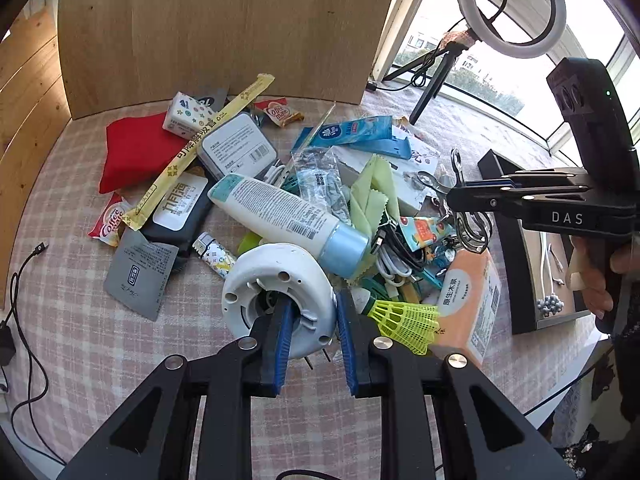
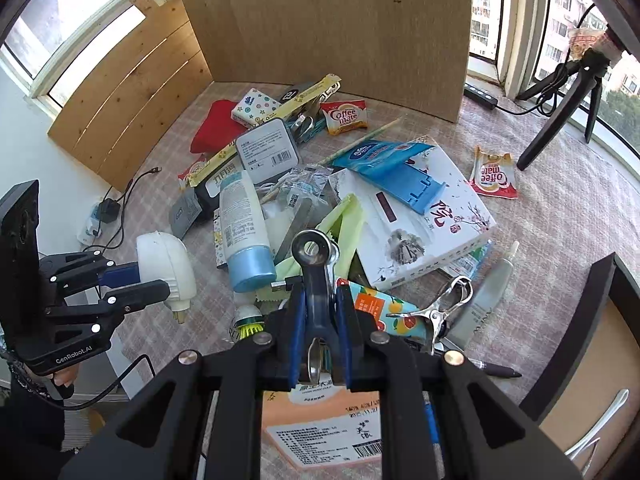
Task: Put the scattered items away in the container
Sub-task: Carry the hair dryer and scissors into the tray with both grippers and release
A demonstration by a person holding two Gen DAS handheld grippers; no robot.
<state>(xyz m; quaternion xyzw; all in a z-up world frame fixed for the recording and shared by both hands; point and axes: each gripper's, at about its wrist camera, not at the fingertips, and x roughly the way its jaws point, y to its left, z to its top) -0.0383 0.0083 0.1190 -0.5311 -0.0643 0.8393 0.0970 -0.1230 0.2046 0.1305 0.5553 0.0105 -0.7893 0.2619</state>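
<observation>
My left gripper (image 1: pixel 314 308) is shut on the rim of a white round plastic device (image 1: pixel 280 276), one pad inside its hollow and one outside, lifted just above the checked tablecloth. The right wrist view shows that device (image 2: pixel 166 264) hanging from the left gripper (image 2: pixel 154 280). My right gripper (image 2: pixel 320 296) is shut on a metal tool (image 2: pixel 316 252) with a ring hole at its end, held over the pile. In the left wrist view the right gripper (image 1: pixel 452 198) carries this metal tool (image 1: pixel 456 168). The black tray container (image 1: pixel 516 248) sits at the right.
The pile holds a lotion tube (image 1: pixel 280 216), red pouch (image 1: pixel 136 152), orange tissue pack (image 1: pixel 468 300), yellow shuttlecock (image 1: pixel 404 320) and a white box (image 2: pixel 420 216). A metal clip (image 2: pixel 444 308) lies near the tray (image 2: pixel 592 320). Wooden boards stand behind; a ring light tripod (image 1: pixel 432 80) stands at the back right.
</observation>
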